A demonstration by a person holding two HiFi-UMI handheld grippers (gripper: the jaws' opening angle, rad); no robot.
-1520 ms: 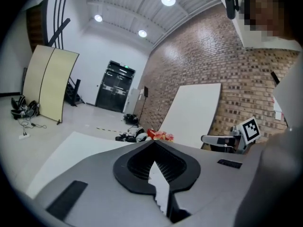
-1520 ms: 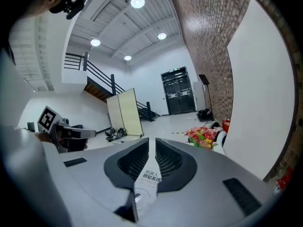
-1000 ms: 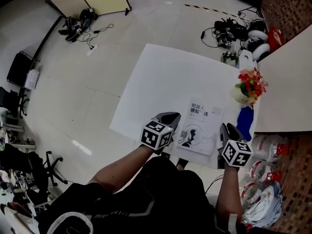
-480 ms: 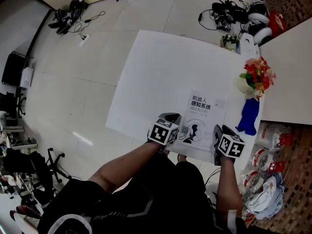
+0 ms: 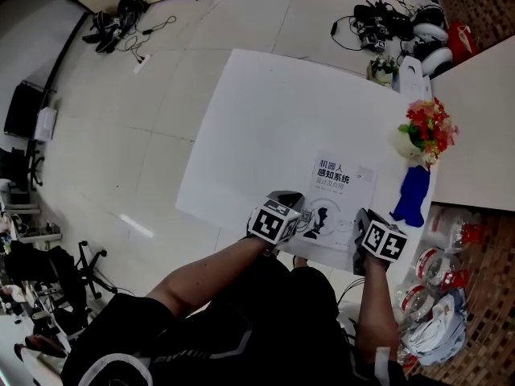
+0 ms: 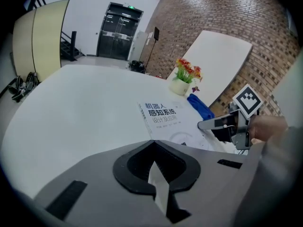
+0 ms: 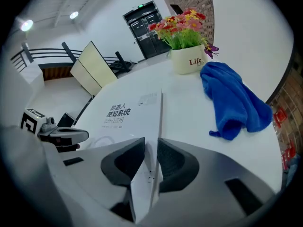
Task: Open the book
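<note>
A closed white book [image 5: 342, 190] with black print lies near the front right of the white table [image 5: 265, 119]. My left gripper [image 5: 294, 207] sits at the book's near left corner. In the left gripper view its jaws [image 6: 152, 141] meet at the tips, and I cannot tell whether they pinch anything. My right gripper [image 5: 361, 217] is at the book's near right corner. Its jaws [image 7: 151, 141] have just been closing, and the book's [image 7: 128, 110] right edge runs between them and fills the narrow gap.
A white pot of red and yellow flowers [image 5: 418, 135] and a blue cloth [image 5: 412, 193] lie just right of the book at the table's right edge. A second pale table [image 5: 483, 135] stands beyond them. Cables and gear litter the floor [image 5: 386, 30] at the back.
Both grippers have come down from above the table's front edge onto the book's near corners. They have hardly moved since half a second ago.
</note>
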